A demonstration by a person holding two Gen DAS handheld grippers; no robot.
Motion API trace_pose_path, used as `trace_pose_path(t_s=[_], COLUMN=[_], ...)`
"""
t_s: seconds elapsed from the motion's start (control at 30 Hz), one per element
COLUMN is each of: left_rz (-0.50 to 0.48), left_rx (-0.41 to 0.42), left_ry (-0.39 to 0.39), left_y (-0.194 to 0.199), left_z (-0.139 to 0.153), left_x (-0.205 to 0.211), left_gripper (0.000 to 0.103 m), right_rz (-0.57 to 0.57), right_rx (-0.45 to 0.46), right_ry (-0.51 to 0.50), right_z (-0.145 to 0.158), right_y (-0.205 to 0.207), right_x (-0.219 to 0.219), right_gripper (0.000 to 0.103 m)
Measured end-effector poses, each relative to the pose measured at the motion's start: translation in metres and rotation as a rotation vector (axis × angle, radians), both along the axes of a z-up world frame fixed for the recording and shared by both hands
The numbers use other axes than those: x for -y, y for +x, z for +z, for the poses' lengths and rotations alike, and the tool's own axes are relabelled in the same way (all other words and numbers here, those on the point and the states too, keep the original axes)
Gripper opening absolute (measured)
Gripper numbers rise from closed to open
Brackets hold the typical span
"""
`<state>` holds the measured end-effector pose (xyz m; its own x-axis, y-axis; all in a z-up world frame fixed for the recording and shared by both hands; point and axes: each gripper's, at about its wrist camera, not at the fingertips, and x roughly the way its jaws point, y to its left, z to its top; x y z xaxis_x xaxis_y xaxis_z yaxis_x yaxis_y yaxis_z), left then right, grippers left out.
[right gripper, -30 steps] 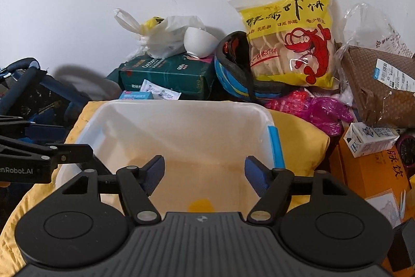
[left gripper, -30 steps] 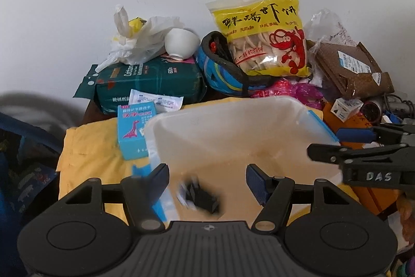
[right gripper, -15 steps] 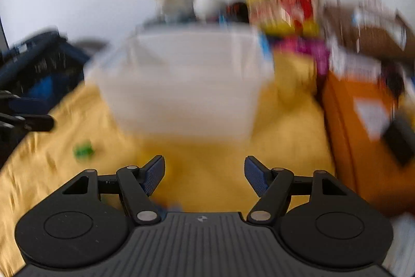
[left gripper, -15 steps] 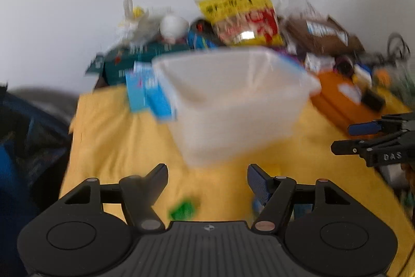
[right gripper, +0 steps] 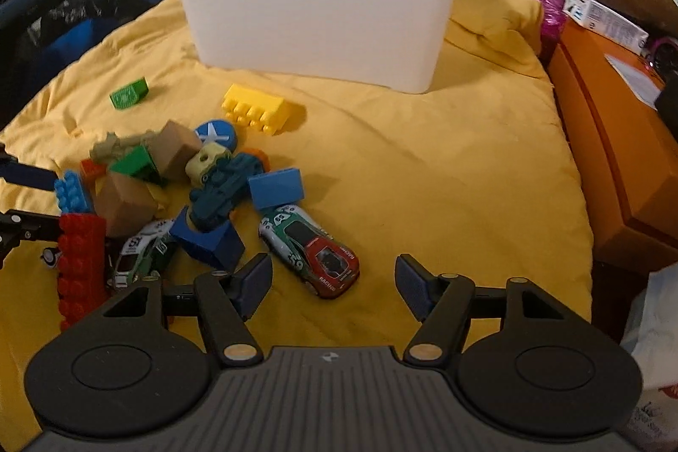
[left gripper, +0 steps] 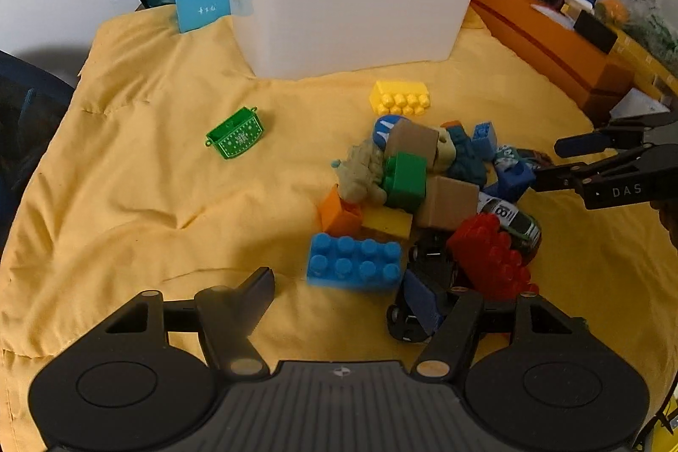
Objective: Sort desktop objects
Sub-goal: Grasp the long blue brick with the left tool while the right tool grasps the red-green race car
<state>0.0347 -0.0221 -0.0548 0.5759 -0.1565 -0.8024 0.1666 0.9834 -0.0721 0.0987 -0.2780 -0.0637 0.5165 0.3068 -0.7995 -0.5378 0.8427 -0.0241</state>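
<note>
On rumpled yellow cloth (left gripper: 169, 198), studded plastic blocks (left gripper: 354, 261).

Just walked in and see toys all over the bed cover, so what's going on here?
A person holding a gripper in each hand is sorting toys. Blocks and toy cars lie in a pile on the yellow cloth, in front of a white plastic bin. The left gripper and right gripper both hover over the pile with jaws open, holding nothing. A racing car lies just ahead of the right gripper.
</note>
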Motion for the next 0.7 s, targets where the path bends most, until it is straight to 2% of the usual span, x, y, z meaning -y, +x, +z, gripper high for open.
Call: trace_pose_path(t_s=[0.03, 0.27, 0.3, 0.37, 0.43, 0.57, 0.7], left_rz=[0.009, 0.026, 0.016, 0.007, 0.002, -0.005, -0.016], left_rx=[-0.001, 0.001, 0.001, 0.004, 0.014, 0.033, 0.060], left_ry=[0.005, 0.009, 0.011, 0.022, 0.028, -0.012, -0.022], left_y=[0.001, 0.007, 0.006, 0.006, 0.005, 0.003, 0.000], left_z=[-0.001, -0.005, -0.006, -0.008, -0.006, 0.001, 0.011], left_x=[0.000, 0.005, 0.006, 0.006, 0.003, -0.006, -0.008], left_gripper=[0.071, 0.071, 0.069, 0.064, 0.053, 0.052, 0.052], right_rz=[0.006, 0.061, 0.070, 0.088, 0.090, 0.104, 0.067], right_rx=[0.001, 0.031, 0.029, 0.014, 0.003, -0.003, 0.015], right_ry=[-0.004, -0.036, -0.037, -0.024, -0.016, 0.011, 0.051], right_z=[-0.003, -0.008, -0.009, -0.009, -0.008, -0.003, 0.007], right_y=[-0.003, -0.001, -0.001, 0.000, -0.001, -0.007, -0.013], right_x=[-0.001, -0.014, -0.015, -0.016, -0.016, -0.012, -0.006], right_gripper=[0.061, 0.061, 0.060, 0.050, 0.050, 0.049, 0.049])
